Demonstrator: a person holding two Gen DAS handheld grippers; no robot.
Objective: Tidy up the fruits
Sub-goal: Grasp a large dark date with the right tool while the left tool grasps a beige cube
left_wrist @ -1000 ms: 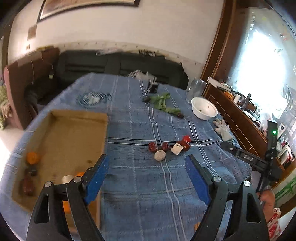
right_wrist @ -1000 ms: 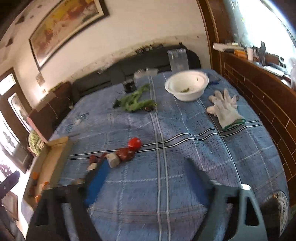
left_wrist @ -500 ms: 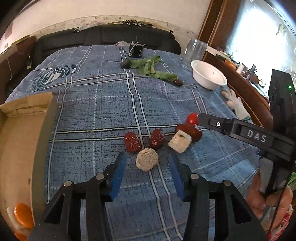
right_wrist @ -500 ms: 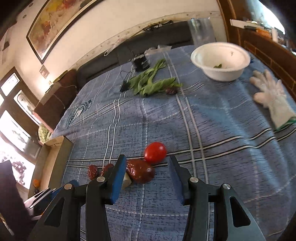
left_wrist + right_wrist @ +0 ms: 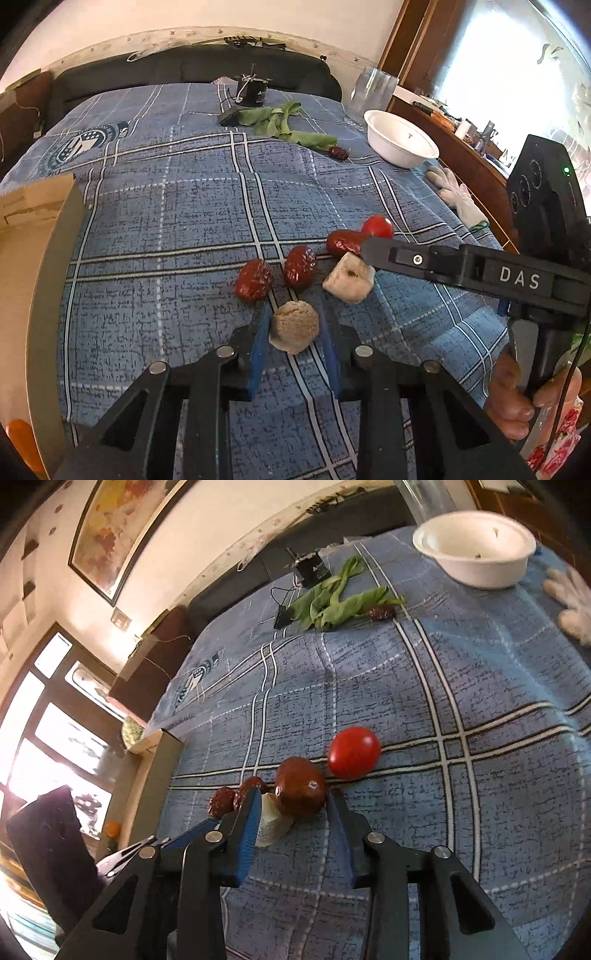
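Note:
On the blue plaid cloth lie two wrinkled red dates [image 5: 254, 280] [image 5: 300, 266], a smooth brown date [image 5: 300, 791] [image 5: 342, 242], a red tomato [image 5: 354, 752] [image 5: 377, 226], a white cube [image 5: 349, 277] and a tan rough chunk [image 5: 294, 325]. My left gripper [image 5: 293, 317] has its blue fingers close on both sides of the tan chunk on the cloth. My right gripper [image 5: 293, 805] flanks the brown date, with the left finger [image 5: 248, 825] also against the white cube [image 5: 269, 827]. It is not clear whether either is clamped tight.
A cardboard box [image 5: 33, 229] with orange fruit [image 5: 18, 439] stands at the left edge. Green leaves [image 5: 284, 123] with another date [image 5: 338, 152], a white bowl [image 5: 400, 142], a clear jar [image 5: 373, 92], a white glove [image 5: 456, 194] and a black device [image 5: 255, 92] lie farther back.
Both grippers moved forward and down to the fruit cluster and narrowed: the left now brackets the tan chunk, the right the brown date.

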